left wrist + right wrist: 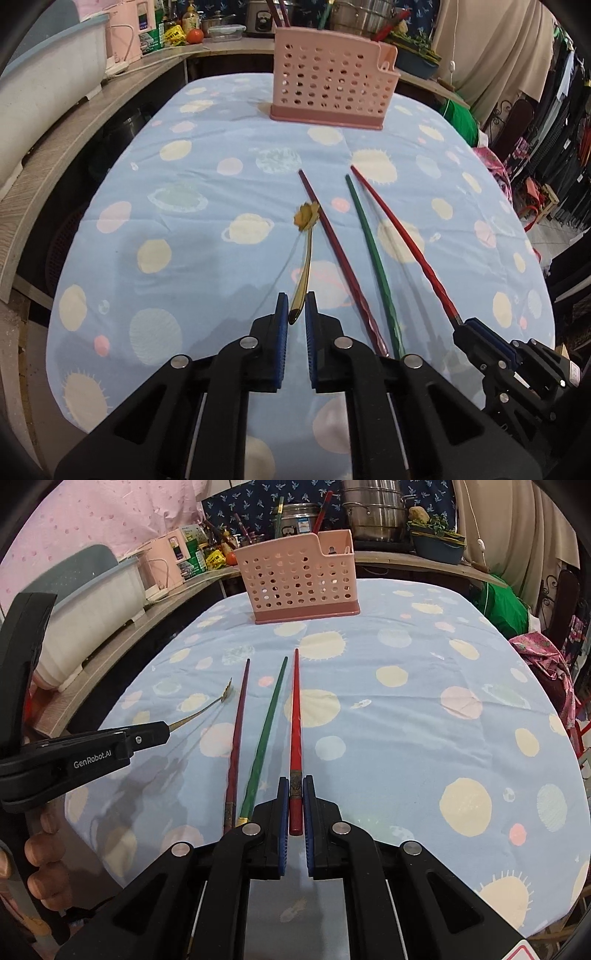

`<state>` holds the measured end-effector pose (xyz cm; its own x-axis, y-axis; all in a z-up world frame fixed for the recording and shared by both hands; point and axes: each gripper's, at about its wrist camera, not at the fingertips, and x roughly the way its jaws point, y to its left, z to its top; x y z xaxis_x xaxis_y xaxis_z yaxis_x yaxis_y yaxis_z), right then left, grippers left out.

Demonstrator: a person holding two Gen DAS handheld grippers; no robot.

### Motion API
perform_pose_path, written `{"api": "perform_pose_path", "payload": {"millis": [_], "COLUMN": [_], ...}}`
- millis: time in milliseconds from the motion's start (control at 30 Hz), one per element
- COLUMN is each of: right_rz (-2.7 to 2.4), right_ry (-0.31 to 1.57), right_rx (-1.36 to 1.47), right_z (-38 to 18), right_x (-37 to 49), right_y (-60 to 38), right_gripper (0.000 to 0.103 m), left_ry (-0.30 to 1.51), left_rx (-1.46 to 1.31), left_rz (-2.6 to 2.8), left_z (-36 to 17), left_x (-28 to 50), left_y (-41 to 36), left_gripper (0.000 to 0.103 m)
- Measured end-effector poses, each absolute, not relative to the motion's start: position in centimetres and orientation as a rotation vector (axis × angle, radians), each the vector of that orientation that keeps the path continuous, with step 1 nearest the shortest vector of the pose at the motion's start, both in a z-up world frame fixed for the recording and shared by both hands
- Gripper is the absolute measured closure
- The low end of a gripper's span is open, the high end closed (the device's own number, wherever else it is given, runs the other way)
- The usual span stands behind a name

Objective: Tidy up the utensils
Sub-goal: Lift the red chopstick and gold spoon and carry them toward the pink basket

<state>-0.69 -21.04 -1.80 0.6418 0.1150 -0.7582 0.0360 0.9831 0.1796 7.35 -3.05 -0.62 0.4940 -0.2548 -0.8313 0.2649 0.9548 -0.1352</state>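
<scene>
Blue cloth (pixel 207 258) dotted with pale planets covers the table, and on it we work with both grippers. Our left gripper (pixel 296 308) has its pads pinched on the handle end of a gold spoon (pixel 306 254); its flower-shaped bowl points away from us, towards the caddy, and in the right wrist view the spoon (pixel 207 709) juts out from the gripper tip above the cloth. Our right gripper (pixel 295 790) is clamped narrow on the thick end of a red chopstick (pixel 295 716), whose thin tip points at the caddy; from the left wrist view the same chopstick (pixel 402 240) runs slantwise out of the right gripper's jaws.

Between the spoon and the red chopstick two more chopsticks lie flat on the cloth: a maroon one (pixel 332 243) just beside the spoon, and a green one (pixel 371 251) next to it, nearer the red. They lie close together, fanning slightly, thin tips away from us.

At the far end of the table stands a pink caddy (pixel 332 85) with round holes in its wall, well apart from the utensils. Several sticks already stand upright in it. A hand (pixel 40 864) shows at the lower left edge of the right wrist view, gripping the left tool. Behind the table a shelf (pixel 74 122) carries a white tub, bottles and steel pots.
</scene>
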Motion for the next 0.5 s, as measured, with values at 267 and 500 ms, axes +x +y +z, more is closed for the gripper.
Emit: {"api": "perform_pose_path", "payload": {"millis": [267,500], "right_rz": [0.046,0.053], "right_ry": [0.770,0.684], "right_rx": [0.231,0.247], "right_z": [2.6,6.0], "right_x": [0.0,1.2], "right_y": [-22.6,-23.6], "right_gripper": [0.096,0.096], "left_ry": [0.973,0.973], "left_rx": [-0.014,-0.041], "left_rz": [-0.320,-0.333], "left_z": [1.6,2.9], "left_x": [8.2,8.9], "left_y": [-2.6,-2.2], "left_gripper": [0.102,0.102]}}
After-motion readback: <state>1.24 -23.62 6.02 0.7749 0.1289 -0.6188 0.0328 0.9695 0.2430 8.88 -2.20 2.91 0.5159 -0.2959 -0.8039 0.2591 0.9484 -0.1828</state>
